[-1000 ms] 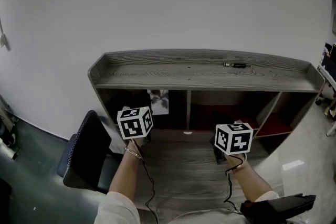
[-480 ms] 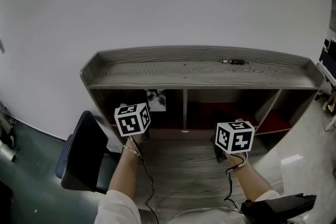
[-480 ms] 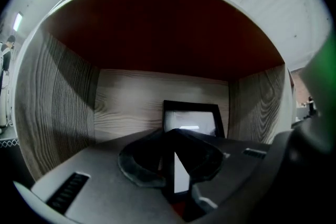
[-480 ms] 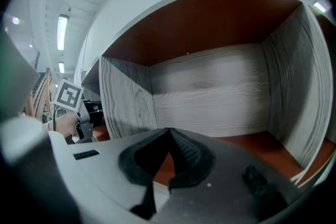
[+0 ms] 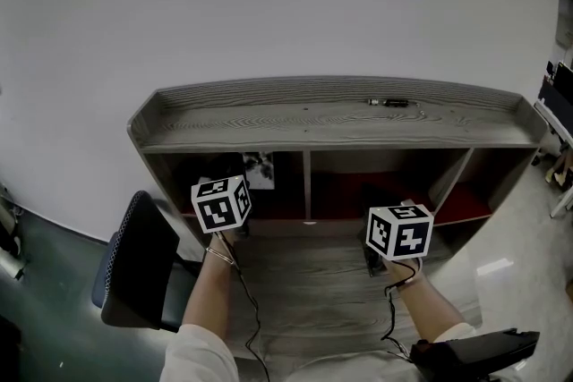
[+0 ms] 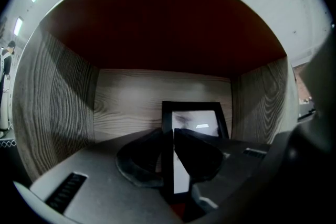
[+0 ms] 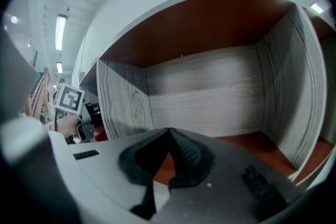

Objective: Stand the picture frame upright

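A black picture frame [image 6: 197, 120] with a pale print stands upright in the left cubby of the wooden shelf [image 5: 313, 125], close to the back wall. In the head view the picture frame [image 5: 259, 170] shows just above the left marker cube [image 5: 221, 203]. My left gripper [image 6: 169, 135] is shut on the frame's left border, which runs down between the pads. My right gripper [image 7: 169, 131] is shut with nothing in it and faces the middle cubby; its marker cube [image 5: 399, 233] hangs over the desk surface.
A small dark object [image 5: 389, 102] lies on the shelf's top ledge. A black mesh chair [image 5: 134, 268] stands at the left of the desk. The cubby floors are red [image 7: 252, 144]. Cables trail from both grippers along the forearms. A black device [image 5: 474, 353] sits at the bottom right.
The head camera has shifted a little, so the shelf sits further left in view. The left gripper stays closed on the frame in the cubby; the right gripper has barely moved.
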`<state>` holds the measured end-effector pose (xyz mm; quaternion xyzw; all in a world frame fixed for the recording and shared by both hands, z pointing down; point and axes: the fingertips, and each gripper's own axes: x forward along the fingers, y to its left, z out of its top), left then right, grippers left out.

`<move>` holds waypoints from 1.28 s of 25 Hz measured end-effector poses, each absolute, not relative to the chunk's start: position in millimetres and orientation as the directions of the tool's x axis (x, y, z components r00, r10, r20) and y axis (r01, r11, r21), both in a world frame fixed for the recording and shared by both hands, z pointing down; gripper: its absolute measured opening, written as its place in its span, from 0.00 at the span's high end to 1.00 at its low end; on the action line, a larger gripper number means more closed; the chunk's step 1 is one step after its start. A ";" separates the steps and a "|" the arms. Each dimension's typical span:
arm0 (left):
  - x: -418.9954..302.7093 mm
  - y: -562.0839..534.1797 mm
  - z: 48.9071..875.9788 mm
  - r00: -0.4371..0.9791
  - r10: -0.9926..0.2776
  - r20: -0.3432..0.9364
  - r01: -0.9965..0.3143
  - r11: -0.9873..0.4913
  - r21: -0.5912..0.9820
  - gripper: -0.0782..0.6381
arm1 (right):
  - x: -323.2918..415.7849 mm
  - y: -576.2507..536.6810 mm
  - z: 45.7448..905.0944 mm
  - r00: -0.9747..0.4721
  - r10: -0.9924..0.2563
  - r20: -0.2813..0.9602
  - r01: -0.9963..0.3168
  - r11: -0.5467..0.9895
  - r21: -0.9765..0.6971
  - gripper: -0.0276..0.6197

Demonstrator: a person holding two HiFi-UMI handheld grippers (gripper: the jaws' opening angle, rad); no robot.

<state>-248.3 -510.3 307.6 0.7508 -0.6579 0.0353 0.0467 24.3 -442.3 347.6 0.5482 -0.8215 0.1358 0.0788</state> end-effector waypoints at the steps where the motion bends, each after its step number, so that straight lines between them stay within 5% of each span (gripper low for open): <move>1: -248.4 -510.3 307.6 0.132 -0.985 0.115 -0.991 -0.130 0.026 0.79 | 24.2 -442.0 348.3 -0.387 -0.879 0.279 -0.922 0.363 -0.137 0.91; 32: -250.8 -493.1 309.2 0.105 -0.983 0.153 -0.994 -0.104 0.016 0.73 | 23.3 -430.7 358.7 -0.415 -0.866 0.277 -0.908 0.376 -0.184 0.91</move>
